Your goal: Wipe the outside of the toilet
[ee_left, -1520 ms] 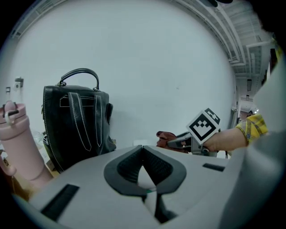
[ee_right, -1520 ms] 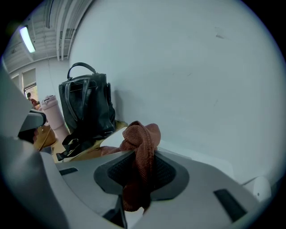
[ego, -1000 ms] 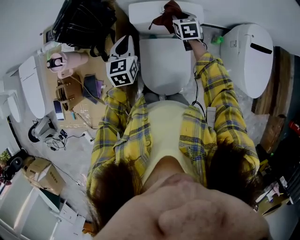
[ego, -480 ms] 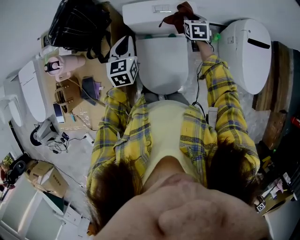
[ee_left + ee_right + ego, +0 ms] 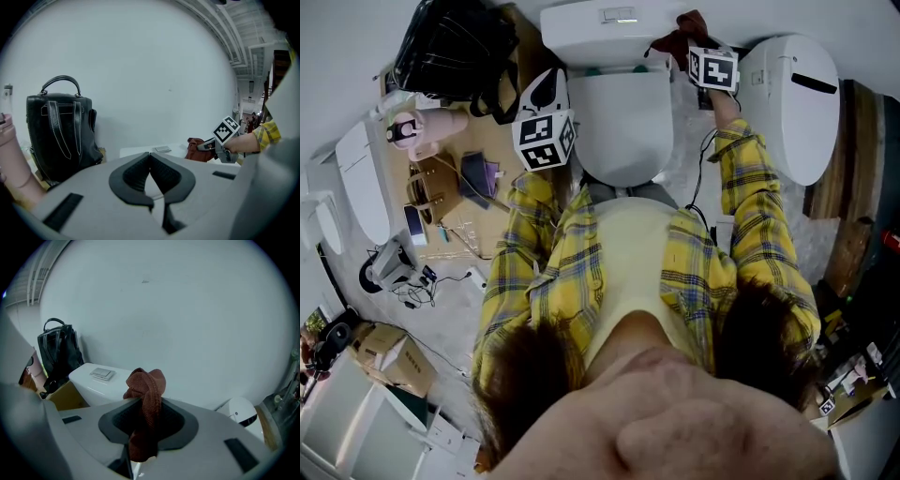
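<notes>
We held the right gripper (image 5: pixel 712 70) out at 1 o'clock from our body, its jaws clamped on a reddish-brown cloth (image 5: pixel 146 394) that bunched up above them. The cloth lay at the 3 o'clock end of the tank (image 5: pixel 581 37) of the toilet (image 5: pixel 623 131), which stood straight ahead at 12 o'clock with its lid down. The left gripper (image 5: pixel 546 131) hung at 9 o'clock of the lid, jaws together with nothing between them, aimed at the wall and doing no work.

We judged the step in hand to be wiping the tank, with the cloth at the far end of its top. The next move seemed to call for keeping the grip firm and drawing the cloth down the tank's 3 o'clock side, then on toward the bowl's outer wall, with the cloth pressed flat, not bunched.

Much was hard to read. We could not tell whether the cloth touched the porcelain or hovered just over it, since the marker cube covered that spot from above and the right gripper view showed only the tank top and its flush button (image 5: pixel 102 373) at 9 o'clock of the cloth. The bowl's sides and base were hidden under the lid and our own shirt. A black bag (image 5: pixel 61 131) stood at 10 o'clock, near the tank
</notes>
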